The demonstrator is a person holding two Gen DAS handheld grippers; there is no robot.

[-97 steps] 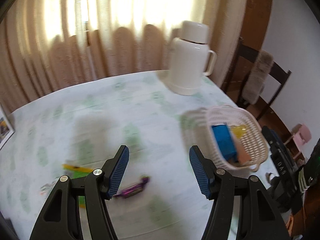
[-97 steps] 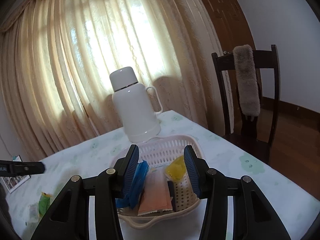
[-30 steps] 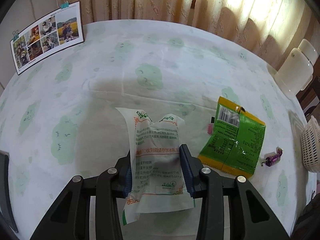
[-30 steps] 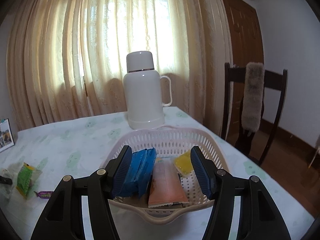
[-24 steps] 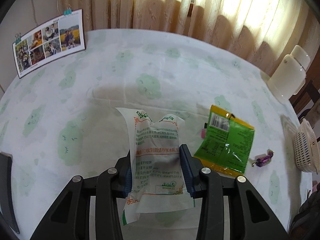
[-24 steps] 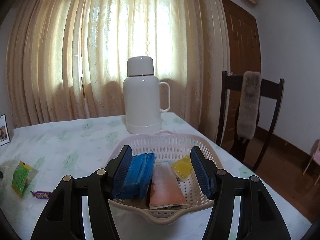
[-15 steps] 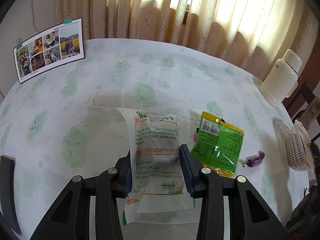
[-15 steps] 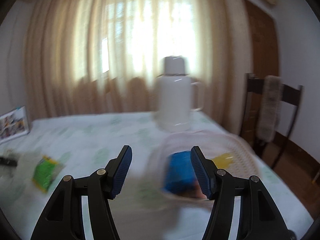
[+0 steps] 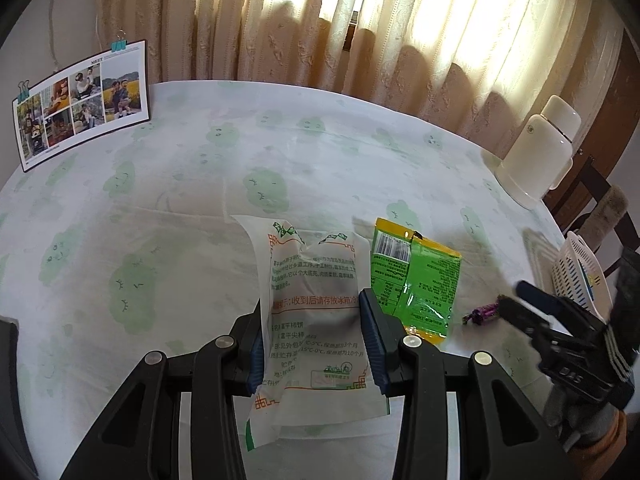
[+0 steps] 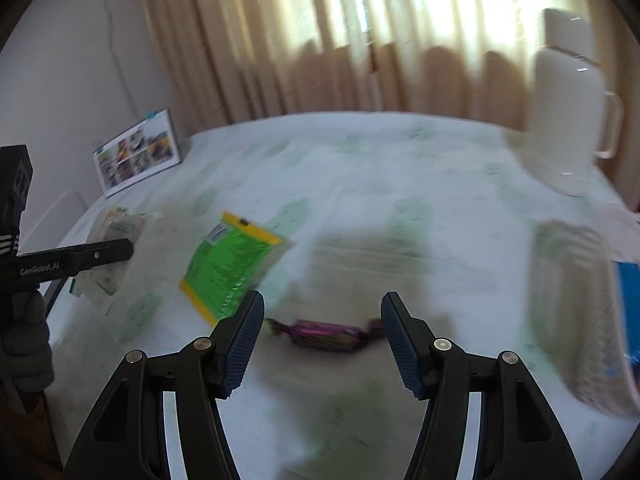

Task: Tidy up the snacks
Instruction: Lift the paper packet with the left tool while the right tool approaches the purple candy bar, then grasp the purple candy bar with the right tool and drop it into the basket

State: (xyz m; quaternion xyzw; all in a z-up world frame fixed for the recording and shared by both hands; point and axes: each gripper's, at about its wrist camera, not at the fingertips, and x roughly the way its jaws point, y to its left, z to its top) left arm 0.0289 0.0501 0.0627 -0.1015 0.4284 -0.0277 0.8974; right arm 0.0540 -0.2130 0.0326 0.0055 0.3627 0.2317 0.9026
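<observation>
The right gripper (image 10: 322, 340) is swinging away from the basket (image 10: 576, 320), jaws apart, over the candy (image 10: 324, 334). The left gripper (image 9: 316, 344) is squeezing the white bag (image 9: 316, 312), lifting it for the basket.

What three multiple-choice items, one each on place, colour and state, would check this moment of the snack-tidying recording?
1. Where does the small wrapped candy lie?
A. On the tablecloth beside the green crinkled snack packet
B. Inside the white plastic lattice basket
C. On top of the white thermos jug

2. What colour is the candy's wrapper?
A. Red
B. Purple
C. Silver

3. How does the left gripper stand?
A. Jaws wide open, holding nothing
B. Jaws shut on the white printed snack bag
C. Jaws shut on the candy

Key: 1 A, it lies on the cloth next to the packet; 2 B, both views show purple foil; 3 B, the blue pads press the bag's sides.
</observation>
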